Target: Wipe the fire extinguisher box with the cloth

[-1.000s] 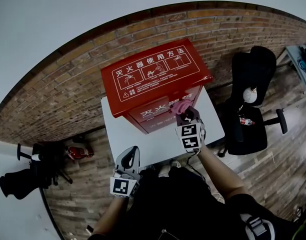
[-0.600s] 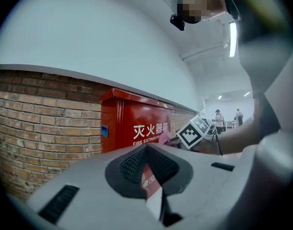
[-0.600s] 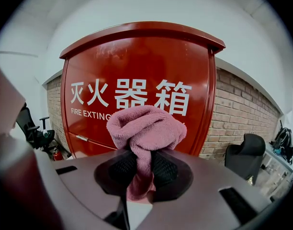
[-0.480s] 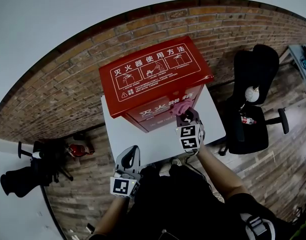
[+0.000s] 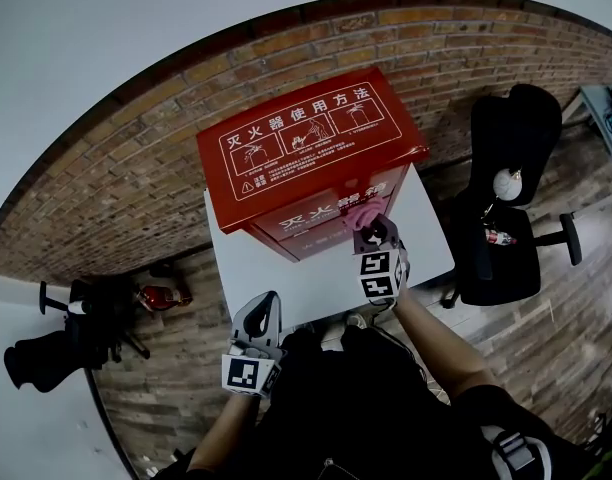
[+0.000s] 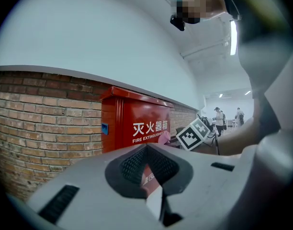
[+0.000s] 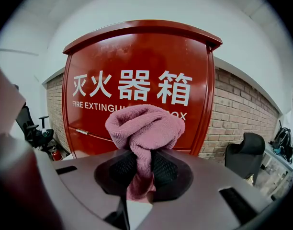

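Almost nothing changed in the last 1 s: right gripper point(image 5: 373, 228) stays at the front panel of the fire extinguisher box point(image 5: 306, 138), and left gripper point(image 5: 263, 310) is still parked low by the near edge of the white table point(image 5: 276, 273).

Right jaws are clamped on the pink cloth point(image 7: 145, 127), with the wad bulging out past the tips. Left jaws are together with nothing in them; only box and table show through the notch.

Key geometry:
- The box stands on the table against the brick wall point(image 5: 116, 198), front panel dead ahead of the cloth.
- Contact or a hair short: can't tell.
- The cloth sits toward the panel's right end, so most of the face runs off to the person's left.
- The right gripper is the near 1; the left is well apart.

My read: the next stroke goes sideways to the left along the panel.
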